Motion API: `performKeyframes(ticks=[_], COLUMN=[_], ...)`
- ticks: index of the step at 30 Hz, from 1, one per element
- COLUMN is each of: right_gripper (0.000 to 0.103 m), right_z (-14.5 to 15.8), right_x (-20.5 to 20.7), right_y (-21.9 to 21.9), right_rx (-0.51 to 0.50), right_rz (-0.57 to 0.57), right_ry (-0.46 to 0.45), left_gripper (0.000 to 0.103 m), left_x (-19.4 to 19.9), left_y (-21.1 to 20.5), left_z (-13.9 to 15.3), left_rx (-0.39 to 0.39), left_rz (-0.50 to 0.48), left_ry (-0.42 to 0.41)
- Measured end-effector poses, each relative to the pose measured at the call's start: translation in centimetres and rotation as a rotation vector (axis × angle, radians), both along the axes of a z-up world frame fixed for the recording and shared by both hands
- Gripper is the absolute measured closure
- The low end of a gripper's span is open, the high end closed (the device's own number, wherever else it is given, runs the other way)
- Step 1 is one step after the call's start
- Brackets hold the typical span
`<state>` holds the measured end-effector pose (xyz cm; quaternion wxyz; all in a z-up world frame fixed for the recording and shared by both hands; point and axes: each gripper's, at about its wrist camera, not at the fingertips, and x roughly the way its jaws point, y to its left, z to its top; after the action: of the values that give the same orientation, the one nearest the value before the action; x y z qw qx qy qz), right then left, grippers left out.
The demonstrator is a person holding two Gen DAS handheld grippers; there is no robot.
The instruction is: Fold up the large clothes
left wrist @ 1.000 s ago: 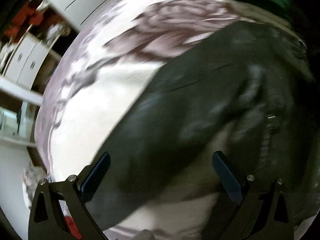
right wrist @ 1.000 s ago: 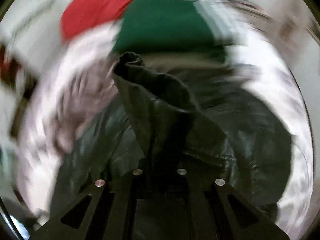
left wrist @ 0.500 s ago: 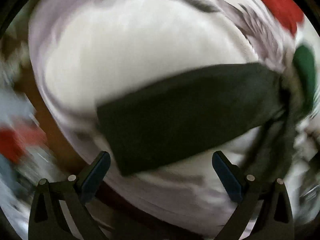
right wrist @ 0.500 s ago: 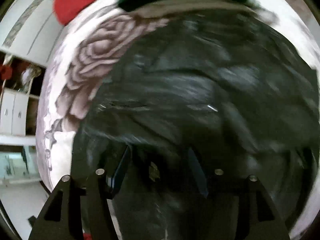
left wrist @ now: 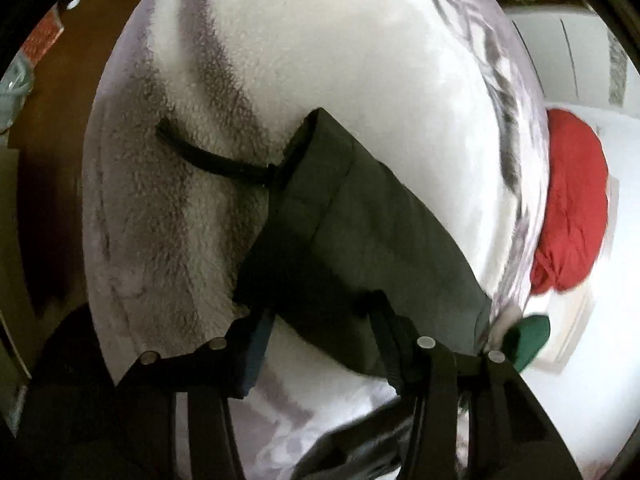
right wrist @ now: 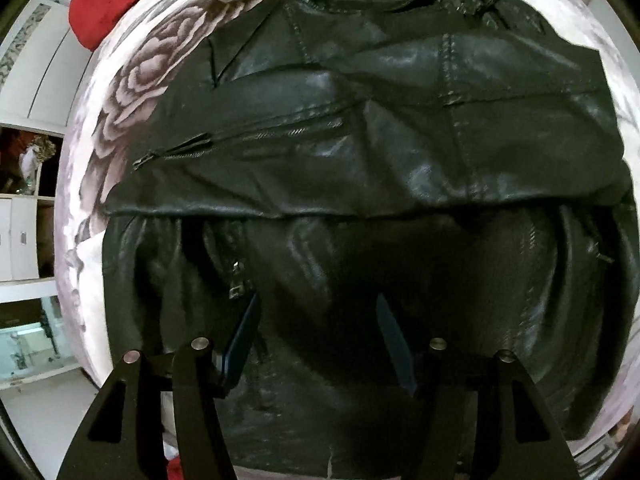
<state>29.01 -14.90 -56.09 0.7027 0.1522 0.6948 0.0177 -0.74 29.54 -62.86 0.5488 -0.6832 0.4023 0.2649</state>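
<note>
Jacket (right wrist: 360, 168), black leather or imitation, lay spread on a floral fleece blanket (right wrist: 132, 80) and filled most of the right wrist view. Surface was glossy with stitched panel seams and a slanted zipper (right wrist: 240, 140) on the upper fold; a second zipper pull (right wrist: 237, 280) showed lower down. Upper part was already doubled over the lower, forming a thick rolled edge across the middle.

Judged handling: heavy for a garment, fairly stiff, holding broad creases rather than draping; smooth skin likely slippery between flat pads. Best hold judged to be at hems, seams or the cuff, where the layers are thick and stitched, not on the open panels.

Sleeve (left wrist: 352, 240) extended away from the body across the blanket in the left wrist view, its cuff end (left wrist: 316, 132) far from the gripper and a thin dark strap (left wrist: 200, 156) trailing from it.

Left gripper (left wrist: 320, 332) had its jaws partly drawn in around the near end of the sleeve; whether the pads actually pinched the material could not be determined. Right gripper (right wrist: 316, 324) hung above the lower body with jaws apart and nothing between them.

Red cloth (left wrist: 572, 208) and green cloth (left wrist: 528, 332) lay beyond the blanket edge. White cabinets (right wrist: 20, 236) stood at far left of the right wrist view.
</note>
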Motion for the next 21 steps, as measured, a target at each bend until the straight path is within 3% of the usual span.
performKeyframes(ticks=[3,5,8,11,14,15,16,17,21], right_gripper=[0.041,0.041,0.041,0.041,0.041,0.041,0.041,0.041,0.041], right_z=[0.2,0.3,-0.1,-0.3,-0.5,-0.5,-0.5,-0.5,-0.3], right_x=[-0.6,-1.0,-1.4,-1.7,-2.1,-2.2,-2.3,-2.3,-2.3], right_y=[0.6,0.7,1.0,1.2,1.3,1.4,1.5,1.5,1.7], right_rx=[0.018,0.019,0.023,0.017,0.003,0.000,-0.007,-0.010,-0.003], right_rz=[-0.003,-0.003,-0.003,0.006,0.019,0.021,0.023,0.024,0.005], right_ry=[0.008,0.016,0.024,0.022,0.023,0.025,0.026,0.025,0.022], left_gripper=[0.055,0.047,0.045,0.044,0.048,0.076,0.090,0.096,0.099], left_x=[-0.7,-1.3,-0.9,0.3,2.5,3.5,4.6,5.5,7.1], left_y=[-1.4,-2.9,-3.2,-1.9,-0.1,0.5,1.2,1.7,5.8], left_z=[0.4,-0.6,-2.3,-3.2,-1.4,0.4,2.0,3.1,6.5], left_rx=[-0.023,-0.103,-0.167,-0.161,-0.064,0.023,0.110,0.168,0.332], left_rz=[-0.095,-0.098,0.004,0.116,0.143,0.130,0.091,0.060,0.020], left_ry=[-0.033,-0.066,-0.138,-0.150,-0.060,-0.047,-0.035,-0.031,-0.138])
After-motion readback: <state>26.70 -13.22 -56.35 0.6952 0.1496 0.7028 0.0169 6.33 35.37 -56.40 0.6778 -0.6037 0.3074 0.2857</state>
